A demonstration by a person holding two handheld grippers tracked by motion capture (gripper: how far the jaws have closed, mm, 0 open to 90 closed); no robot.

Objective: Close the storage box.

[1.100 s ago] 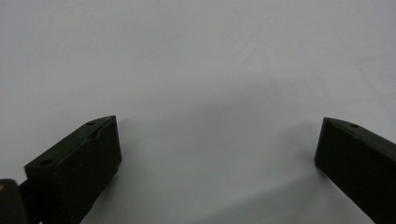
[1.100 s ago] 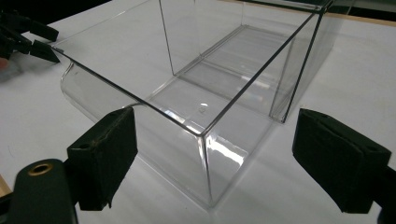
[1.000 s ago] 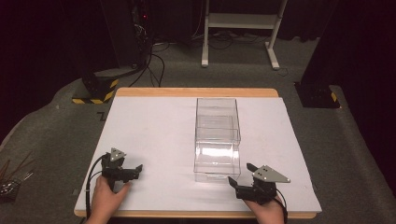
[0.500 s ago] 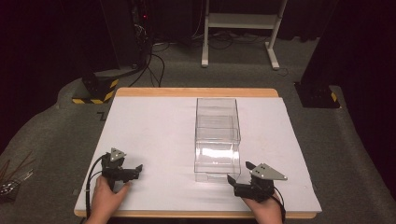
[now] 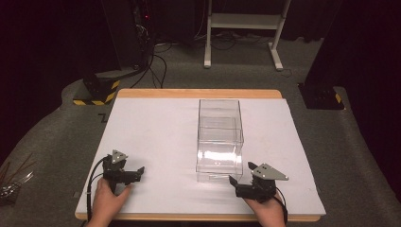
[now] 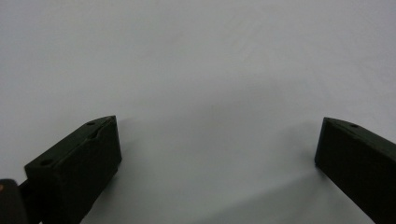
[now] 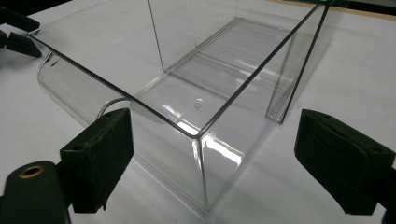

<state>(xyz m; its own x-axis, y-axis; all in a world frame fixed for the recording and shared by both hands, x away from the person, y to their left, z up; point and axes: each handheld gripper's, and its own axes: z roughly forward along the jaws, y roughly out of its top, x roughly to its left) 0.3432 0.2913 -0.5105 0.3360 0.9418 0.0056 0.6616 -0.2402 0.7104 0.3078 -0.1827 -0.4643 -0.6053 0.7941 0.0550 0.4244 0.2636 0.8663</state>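
Note:
A clear plastic box (image 5: 220,139), open on top and empty, stands on the white table top (image 5: 156,137) right of centre. My right gripper (image 5: 235,182) sits at the box's near right corner, open, with that corner (image 7: 198,140) between its spread jaws and no pad touching it. My left gripper (image 5: 139,171) rests near the front left of the table, well apart from the box. It is open too, and bare white surface (image 6: 210,93) lies between its jaws. A hand holds each gripper from the table's front edge.
The table has a wooden rim (image 5: 198,93) at the back. Beyond it, on the grey carpet, are a white stand (image 5: 243,28), a dark cabinet with cables (image 5: 135,38) and black bases with yellow stripes (image 5: 97,90). Thin metal items (image 5: 12,182) lie on the floor at left.
The right gripper has edged slightly left toward the box's near corner. The left gripper and the box have not moved.

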